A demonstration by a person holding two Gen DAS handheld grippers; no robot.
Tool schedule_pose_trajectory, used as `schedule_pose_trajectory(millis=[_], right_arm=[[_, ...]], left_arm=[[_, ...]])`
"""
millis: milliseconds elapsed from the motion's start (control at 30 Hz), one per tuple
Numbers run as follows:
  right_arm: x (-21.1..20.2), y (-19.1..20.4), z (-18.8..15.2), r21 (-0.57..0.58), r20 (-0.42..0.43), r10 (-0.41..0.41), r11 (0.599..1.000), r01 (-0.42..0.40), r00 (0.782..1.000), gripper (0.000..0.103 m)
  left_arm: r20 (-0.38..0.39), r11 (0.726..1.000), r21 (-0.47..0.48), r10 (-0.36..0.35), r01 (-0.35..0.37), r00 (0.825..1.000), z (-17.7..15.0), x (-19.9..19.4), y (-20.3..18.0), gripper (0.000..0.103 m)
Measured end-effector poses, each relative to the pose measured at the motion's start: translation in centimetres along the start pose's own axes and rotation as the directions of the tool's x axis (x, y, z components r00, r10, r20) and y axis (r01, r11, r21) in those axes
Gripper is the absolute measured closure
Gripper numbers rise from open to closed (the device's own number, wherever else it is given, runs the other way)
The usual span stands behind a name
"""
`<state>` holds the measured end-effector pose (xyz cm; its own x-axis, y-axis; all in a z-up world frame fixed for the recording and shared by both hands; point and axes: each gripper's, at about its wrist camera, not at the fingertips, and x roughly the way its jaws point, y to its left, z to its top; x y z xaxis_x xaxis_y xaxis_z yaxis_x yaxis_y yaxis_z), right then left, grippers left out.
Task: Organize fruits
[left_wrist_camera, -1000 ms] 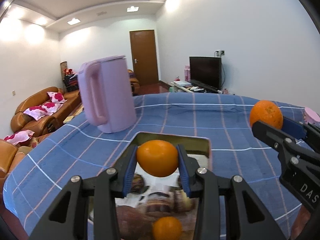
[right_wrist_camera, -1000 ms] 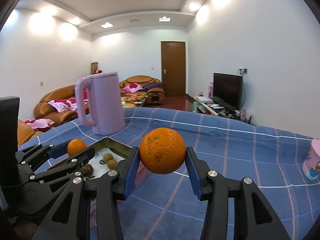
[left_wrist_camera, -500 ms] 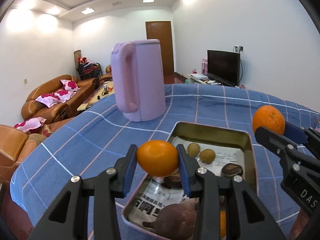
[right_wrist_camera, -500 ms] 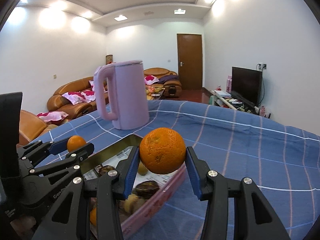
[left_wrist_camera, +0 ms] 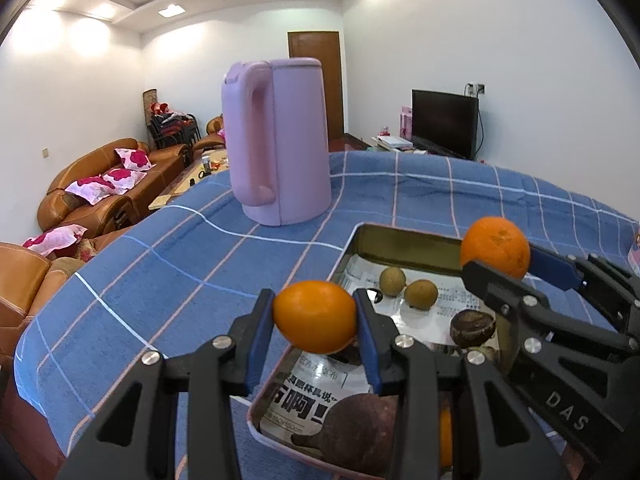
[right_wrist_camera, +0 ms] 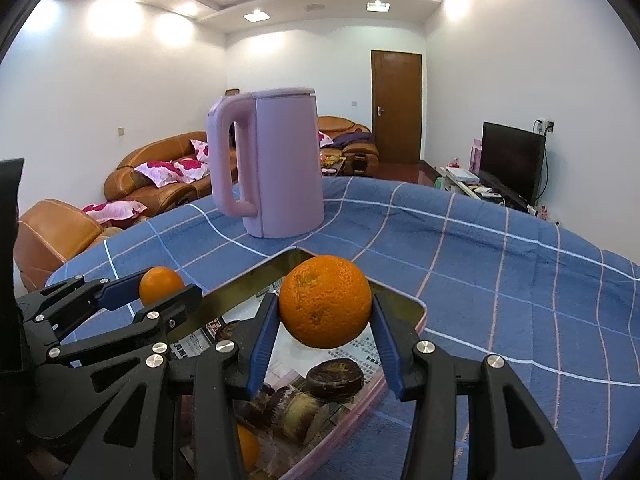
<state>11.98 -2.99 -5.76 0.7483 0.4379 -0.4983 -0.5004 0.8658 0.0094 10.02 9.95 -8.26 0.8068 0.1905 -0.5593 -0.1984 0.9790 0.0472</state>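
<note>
My left gripper (left_wrist_camera: pixel 315 322) is shut on a smooth orange (left_wrist_camera: pixel 315 317) and holds it above the left rim of a metal tray (left_wrist_camera: pixel 404 236). My right gripper (right_wrist_camera: pixel 325 316) is shut on a larger orange (right_wrist_camera: pixel 325 301) above the tray's far corner (right_wrist_camera: pixel 248 280). The tray is lined with newspaper and holds two small brown fruits (left_wrist_camera: pixel 420 295), dark fruits (right_wrist_camera: pixel 335 376) and another orange (right_wrist_camera: pixel 247 446). The right gripper with its orange (left_wrist_camera: pixel 495 246) shows in the left wrist view. The left gripper with its orange (right_wrist_camera: pixel 160 285) shows in the right wrist view.
A tall lilac kettle (left_wrist_camera: pixel 276 152) stands on the blue checked tablecloth (left_wrist_camera: pixel 160 264) behind the tray. A pink cup (left_wrist_camera: pixel 634 250) sits at the far right edge. Sofas, a door and a TV are beyond the table.
Both grippers have swung left and lowered over the tray with their oranges still held. The kettle now appears nearer the centre of both views.
</note>
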Motion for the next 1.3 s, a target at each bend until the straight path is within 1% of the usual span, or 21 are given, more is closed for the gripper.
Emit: schedule_pose_trajectory(millis=[200,367,600,667,700,767,833,967,1000,1100,1233,1300], right_arm=[[0.9,0.0,-0.4,-0.001,-0.035,0.013,1.0,-0.013,0.999,0.055],[1.5,0.0,-0.7,0.002,-0.074,0.025,1.0,-0.025,0.997,0.054],[1.6,0.0,-0.7,0.004,-0.082,0.028,1.0,-0.028,0.996,0.054],[1.8,-0.2,-0.8,0.01,-0.093,0.039,0.999,-0.038,0.995,0.054],[1.9,-0.3,-0.8,0.016,-0.097,0.042,0.999,-0.041,0.994,0.054],[1.7,-0.4,-0.8,0.016,-0.089,0.035,0.999,-0.034,0.995,0.051],[1.7,-0.5,-0.7,0.016,-0.087,0.036,0.999,-0.035,0.996,0.051],[1.2,-0.8,-0.8,0.026,-0.07,0.033,0.999,-0.031,0.997,0.047],[1.1,-0.9,-0.8,0.029,-0.066,0.029,0.999,-0.027,0.997,0.046],[0.5,-1.3,-0.9,0.039,-0.049,0.006,0.999,-0.004,0.999,0.042],[-0.7,-1.7,-0.9,0.048,-0.024,-0.04,0.998,0.041,0.999,0.04],[-1.4,-2.0,-0.9,0.055,-0.013,-0.064,0.996,0.065,0.998,0.038]], left_arm=[[-0.035,1.0,0.005,-0.006,0.006,0.999,-0.4,0.8,-0.2,0.061],[-0.034,1.0,0.004,-0.002,0.002,0.999,-0.4,0.8,-0.1,0.061],[-0.039,1.0,0.002,0.001,-0.001,0.999,-0.4,0.8,-0.2,0.06],[-0.049,1.0,-0.007,0.001,-0.001,0.999,-0.5,0.9,-0.1,0.056],[-0.052,1.0,-0.014,0.002,-0.003,0.999,-0.5,1.0,0.1,0.053],[-0.055,1.0,-0.022,0.01,-0.011,0.998,-0.5,1.1,0.3,0.047],[-0.058,0.999,-0.035,0.012,-0.014,0.998,-0.6,1.1,0.6,0.04],[-0.052,0.999,-0.049,0.0,-0.002,0.999,-0.7,0.7,1.0,0.032],[-0.047,0.999,-0.054,-0.001,-0.001,0.999,-0.7,0.5,1.1,0.029],[-0.032,0.998,-0.06,-0.009,0.007,0.999,-0.6,0.0,1.3,0.02],[0.001,0.998,-0.062,-0.014,0.014,1.0,-0.5,-0.9,1.3,0.006],[0.015,0.998,-0.059,-0.015,0.016,1.0,-0.4,-1.3,1.2,0.005]])
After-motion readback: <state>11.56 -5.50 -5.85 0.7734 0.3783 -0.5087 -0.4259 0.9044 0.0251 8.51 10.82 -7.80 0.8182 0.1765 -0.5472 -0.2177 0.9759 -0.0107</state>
